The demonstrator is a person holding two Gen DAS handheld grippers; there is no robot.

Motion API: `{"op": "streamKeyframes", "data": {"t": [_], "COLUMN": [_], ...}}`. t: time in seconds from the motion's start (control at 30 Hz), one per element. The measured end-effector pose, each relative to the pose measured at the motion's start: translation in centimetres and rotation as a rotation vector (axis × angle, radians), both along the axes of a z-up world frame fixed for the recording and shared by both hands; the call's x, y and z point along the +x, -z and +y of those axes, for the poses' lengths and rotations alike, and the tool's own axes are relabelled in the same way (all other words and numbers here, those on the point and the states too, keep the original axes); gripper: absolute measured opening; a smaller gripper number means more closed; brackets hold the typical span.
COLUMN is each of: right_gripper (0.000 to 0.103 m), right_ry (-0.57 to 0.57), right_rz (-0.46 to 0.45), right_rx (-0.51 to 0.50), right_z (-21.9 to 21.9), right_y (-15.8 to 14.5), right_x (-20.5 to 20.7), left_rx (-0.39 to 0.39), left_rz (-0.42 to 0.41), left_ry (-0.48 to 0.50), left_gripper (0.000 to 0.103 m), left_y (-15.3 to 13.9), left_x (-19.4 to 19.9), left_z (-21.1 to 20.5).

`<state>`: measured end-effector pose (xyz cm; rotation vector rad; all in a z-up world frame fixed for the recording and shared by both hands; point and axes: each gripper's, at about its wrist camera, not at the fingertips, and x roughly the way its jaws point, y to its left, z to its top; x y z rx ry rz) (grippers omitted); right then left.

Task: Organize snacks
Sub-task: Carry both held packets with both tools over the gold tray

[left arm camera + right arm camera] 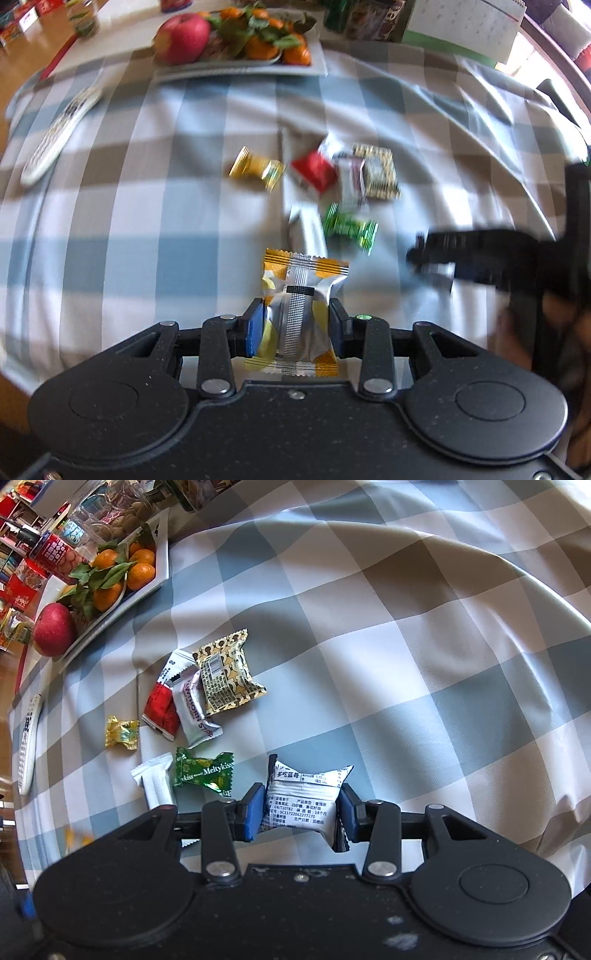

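Left gripper (295, 328) pinches orange-silver snack pkt (301, 306) above checked cloth (147, 221), right gripper (301, 812) pinches white snack pkt (303, 797) w/ printed text.

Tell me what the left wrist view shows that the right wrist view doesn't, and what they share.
Only the left wrist view shows the left tongs shut on an orange-and-silver packet, plus a calendar at the far edge.

Only the right wrist view shows the right tongs shut on a white packet with black print.

Both show the checked cloth, the green Meltykiss candy, the gold candy, the red packet, the patterned yellow packet, the remote and the fruit tray.
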<state>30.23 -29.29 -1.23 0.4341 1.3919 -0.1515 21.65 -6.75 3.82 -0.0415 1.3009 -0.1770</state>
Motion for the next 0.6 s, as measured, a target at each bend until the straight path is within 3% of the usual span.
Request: {"op": "streamKeyframes", "data": {"t": [0.33,0.6], "right_gripper": [0.044,0.044], "right_ry": [-0.024,-0.086], "right_rz": [-0.098,-0.268], "right_rx": [-0.065,-0.118], "right_z": [-0.4,0.1], "right_y": [-0.5,-3.5], "right_x": [-0.2,-3.0], "left_rx": [-0.020,-0.021], "left_rz": [0.011,-0.033], "left_ry": [-0.053,-0.072], "left_gripper": [0.044,0.044], "left_y": [0.4,0.1], "left_x": [-6.5,-11.1], "left_z": [2.2,3.2]}}
